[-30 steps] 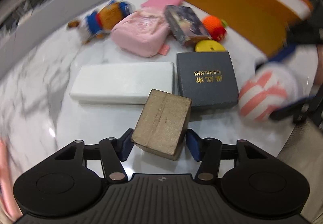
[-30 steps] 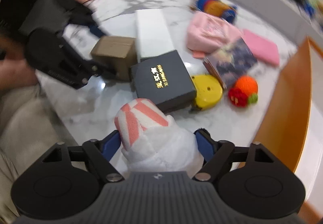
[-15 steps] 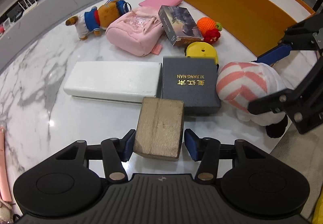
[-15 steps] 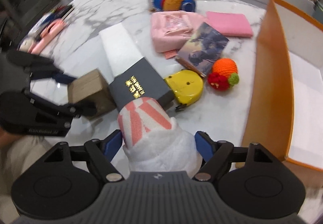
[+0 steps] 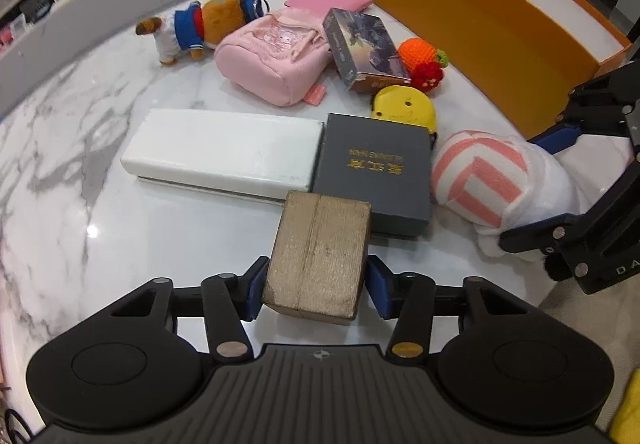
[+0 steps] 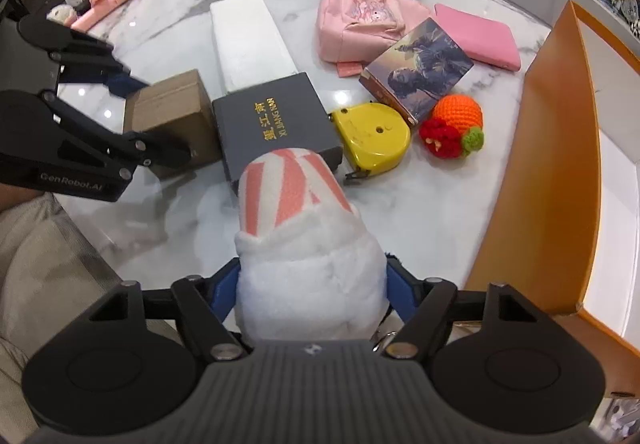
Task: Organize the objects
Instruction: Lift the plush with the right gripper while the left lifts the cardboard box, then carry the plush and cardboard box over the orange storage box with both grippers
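My left gripper (image 5: 316, 290) is shut on a small brown cardboard box (image 5: 318, 254), held at the near edge of the marble table, beside the dark grey box with gold lettering (image 5: 374, 171). My right gripper (image 6: 312, 294) is shut on a white plush toy with pink stripes (image 6: 300, 236), low over the table's front. The plush (image 5: 488, 179) also shows in the left wrist view, right of the dark grey box. The brown box (image 6: 172, 115) shows in the right wrist view, left of the dark grey box (image 6: 276, 127).
A large orange box (image 6: 560, 147) with a white inside stands open at the right. On the table lie a long white box (image 5: 224, 149), pink backpack (image 5: 272, 59), stuffed dog (image 5: 200, 21), pink pouch (image 6: 476, 35), picture box (image 6: 420, 67), yellow tape measure (image 6: 372, 139) and crocheted orange toy (image 6: 454, 123).
Both grippers have settled lower and closer to the table. The brown box went from tilted to level beside the dark grey box. The plush moved in next to the dark grey box.
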Available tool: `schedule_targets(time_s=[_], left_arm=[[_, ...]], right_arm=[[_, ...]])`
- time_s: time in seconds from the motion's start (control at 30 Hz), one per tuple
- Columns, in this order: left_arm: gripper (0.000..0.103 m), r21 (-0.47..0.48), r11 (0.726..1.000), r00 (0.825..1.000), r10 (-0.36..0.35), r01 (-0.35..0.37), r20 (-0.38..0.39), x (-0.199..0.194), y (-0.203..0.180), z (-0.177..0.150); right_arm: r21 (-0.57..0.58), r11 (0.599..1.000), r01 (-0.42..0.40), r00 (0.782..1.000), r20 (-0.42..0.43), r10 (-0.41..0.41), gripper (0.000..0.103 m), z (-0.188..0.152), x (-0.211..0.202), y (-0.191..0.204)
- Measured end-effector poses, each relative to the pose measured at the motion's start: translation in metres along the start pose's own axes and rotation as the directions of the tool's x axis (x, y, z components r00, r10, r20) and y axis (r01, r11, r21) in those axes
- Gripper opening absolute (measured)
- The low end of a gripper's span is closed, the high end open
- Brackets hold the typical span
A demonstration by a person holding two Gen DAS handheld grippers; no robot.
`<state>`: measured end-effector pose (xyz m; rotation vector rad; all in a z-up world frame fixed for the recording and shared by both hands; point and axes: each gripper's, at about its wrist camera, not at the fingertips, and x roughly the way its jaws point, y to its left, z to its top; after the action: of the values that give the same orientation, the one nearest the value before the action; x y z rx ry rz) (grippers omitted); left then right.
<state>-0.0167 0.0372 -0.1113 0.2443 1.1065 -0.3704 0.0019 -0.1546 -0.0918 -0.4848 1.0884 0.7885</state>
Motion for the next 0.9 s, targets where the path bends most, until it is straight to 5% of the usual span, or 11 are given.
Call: schedule_targets(time_s=[0.9], left_arm=[[0.052,0.053,0.998,0.983,0.025,-0.035,0.181,-0.081,-0.035,0.064]], right_arm=[[0.096,0.995,-0.041,0.981,0.192,0.022,0.072,0.019,-0.08,-0.024]])
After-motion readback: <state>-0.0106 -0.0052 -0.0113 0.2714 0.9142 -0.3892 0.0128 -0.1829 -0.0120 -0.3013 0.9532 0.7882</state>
